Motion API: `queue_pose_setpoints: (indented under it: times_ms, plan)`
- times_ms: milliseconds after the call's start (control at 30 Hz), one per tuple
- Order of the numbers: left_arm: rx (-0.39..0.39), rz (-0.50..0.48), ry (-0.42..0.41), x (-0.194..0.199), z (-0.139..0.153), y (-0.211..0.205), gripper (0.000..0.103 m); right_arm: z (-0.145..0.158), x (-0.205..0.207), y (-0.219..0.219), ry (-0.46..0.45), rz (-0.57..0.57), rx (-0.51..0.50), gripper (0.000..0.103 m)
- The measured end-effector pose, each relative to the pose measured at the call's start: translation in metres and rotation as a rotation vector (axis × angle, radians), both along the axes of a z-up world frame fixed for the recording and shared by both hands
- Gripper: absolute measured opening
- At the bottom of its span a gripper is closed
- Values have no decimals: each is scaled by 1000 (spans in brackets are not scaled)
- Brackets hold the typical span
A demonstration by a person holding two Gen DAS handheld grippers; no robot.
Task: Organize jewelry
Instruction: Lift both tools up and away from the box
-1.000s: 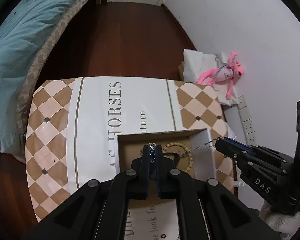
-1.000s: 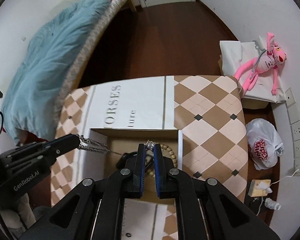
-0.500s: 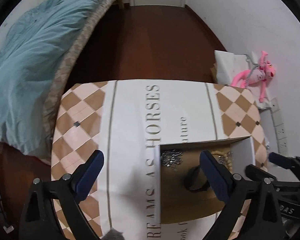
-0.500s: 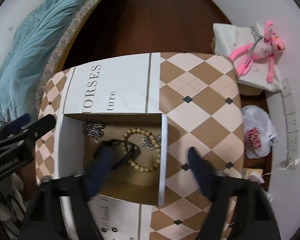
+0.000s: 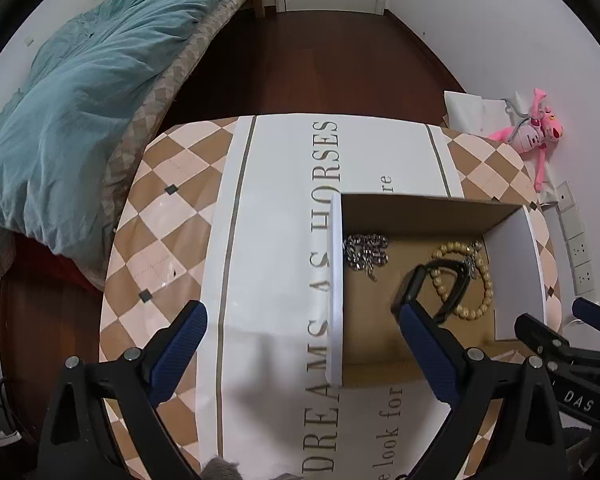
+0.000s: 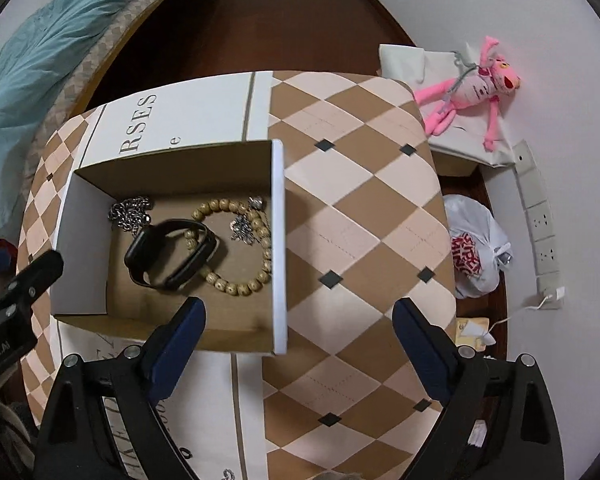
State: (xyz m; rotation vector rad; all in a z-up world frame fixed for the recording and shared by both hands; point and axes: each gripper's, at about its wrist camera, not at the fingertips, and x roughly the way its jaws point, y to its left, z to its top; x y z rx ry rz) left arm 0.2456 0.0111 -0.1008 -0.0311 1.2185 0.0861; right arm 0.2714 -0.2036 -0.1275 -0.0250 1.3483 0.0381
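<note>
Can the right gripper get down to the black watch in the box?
Probably yes. The right gripper is open and holds nothing, and the box has no lid. The black watch lies on top of the bead bracelet, nothing covering it. The box wall stands close, so it should come from above.

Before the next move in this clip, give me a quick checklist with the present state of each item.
1. Left gripper open, nothing held: ok.
2. Right gripper open, nothing held: ok.
3. Chain inside box: ok.
4. Bead bracelet and watch in box, overlapping: ok.
5. Small silver piece in box, type: cannot tell.
6. Jewelry left on tablecloth: none in view, ok.
</note>
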Motion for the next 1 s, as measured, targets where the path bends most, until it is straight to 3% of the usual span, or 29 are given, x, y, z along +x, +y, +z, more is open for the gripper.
queue_pose_setpoints:
  times_ms: [267,567,1000]
  plan:
    - [-4,16,-42,-23,23,-3,99,31,-22,-7,-93,-13,-21,96]
    - [33,23,-147,-67,81,-11,99,95,-71,-14,-266,-28,-30,96]
    - [-18,11,-260,-128,139,-14,99,167,-138,-21,-425,-51,14,96]
